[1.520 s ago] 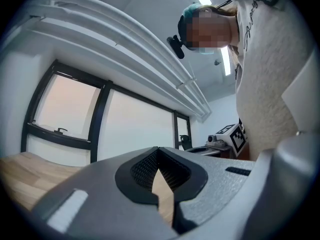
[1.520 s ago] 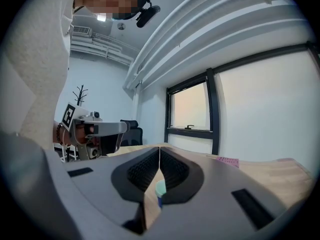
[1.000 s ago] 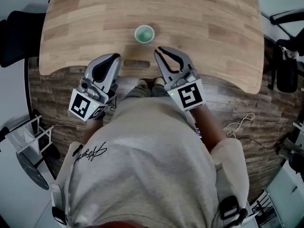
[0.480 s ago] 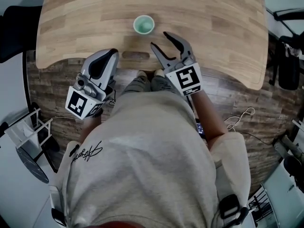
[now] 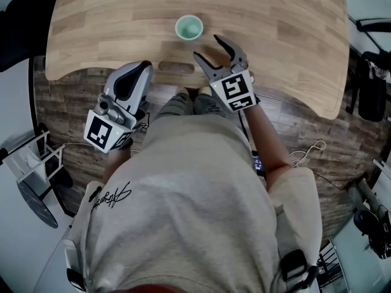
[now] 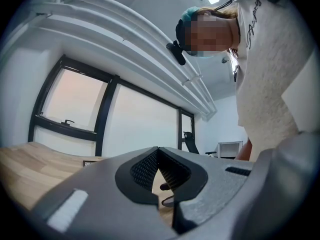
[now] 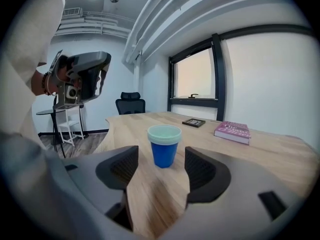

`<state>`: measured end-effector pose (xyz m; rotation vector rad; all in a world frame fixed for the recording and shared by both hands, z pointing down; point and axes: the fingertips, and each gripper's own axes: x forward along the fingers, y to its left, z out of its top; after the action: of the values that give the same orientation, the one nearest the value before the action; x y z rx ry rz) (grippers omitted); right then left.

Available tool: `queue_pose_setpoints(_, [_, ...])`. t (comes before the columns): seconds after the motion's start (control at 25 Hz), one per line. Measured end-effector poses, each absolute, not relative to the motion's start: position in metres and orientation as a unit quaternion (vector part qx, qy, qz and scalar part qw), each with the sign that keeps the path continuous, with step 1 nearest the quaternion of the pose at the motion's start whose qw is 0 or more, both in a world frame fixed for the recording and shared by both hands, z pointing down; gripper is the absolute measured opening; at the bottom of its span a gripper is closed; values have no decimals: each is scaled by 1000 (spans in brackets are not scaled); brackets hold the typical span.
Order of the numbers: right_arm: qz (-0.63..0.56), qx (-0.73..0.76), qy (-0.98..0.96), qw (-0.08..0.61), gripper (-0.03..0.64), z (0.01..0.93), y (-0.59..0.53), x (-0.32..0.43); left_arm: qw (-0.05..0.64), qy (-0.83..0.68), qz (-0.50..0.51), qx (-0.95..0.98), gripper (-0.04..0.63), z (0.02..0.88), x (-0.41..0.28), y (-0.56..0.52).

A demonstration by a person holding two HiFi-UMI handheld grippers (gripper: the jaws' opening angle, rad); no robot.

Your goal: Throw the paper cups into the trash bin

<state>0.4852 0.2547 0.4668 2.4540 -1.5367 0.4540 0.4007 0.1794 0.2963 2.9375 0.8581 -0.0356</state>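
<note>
A blue paper cup (image 7: 164, 146) with a pale green rim stands upright on the wooden table (image 5: 275, 29); from above it is a green ring (image 5: 188, 27). My right gripper (image 5: 215, 49) hovers just short of the cup, over the table's near edge, its jaws opening wide with nothing between them; the cup stands ahead of the gap (image 7: 159, 170). My left gripper (image 5: 135, 81) hangs at the table's front edge to the left, jaws shut and empty (image 6: 158, 170). No trash bin is in view.
A pink book (image 7: 233, 132) and a small dark flat object (image 7: 193, 122) lie farther back on the table. A black office chair (image 7: 130, 103) stands at the far end, a white stand (image 7: 67, 124) on the floor to the left. Cables (image 5: 308, 152) trail on the floor at right.
My right gripper's jaws have gone from shut to wide apart, and the gripper has moved forward toward the cup. The left gripper has hardly moved.
</note>
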Motion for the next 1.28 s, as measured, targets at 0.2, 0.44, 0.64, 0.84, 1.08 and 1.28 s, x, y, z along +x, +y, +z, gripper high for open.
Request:
queue_pose_setpoints(0.2, [171,831,-515,121,279,488,253,492,39,276,-9,960,3,297,400,179])
queue_pose_setpoints(0.44, [183,826,-518,126,290,499,242,496,40,270,-3,962,3,300,400,176])
queue_pose_setpoints(0.64, [194,822,-519,130,290,508,234,499,40,268,0,963,3,300,397,178])
queue_pose_setpoints(0.84, [200,822,-520,117,290,510,225,506,39,263,5,964,3,303,393,173])
queue_pose_setpoints(1.08, [208,823,-517,111,290,511,213,510,37,253,11,967,3,301,388,165])
queue_pose_setpoints(1.28, [217,826,-509,107,293,514,208,515,37,244,7,969,3,299,384,158])
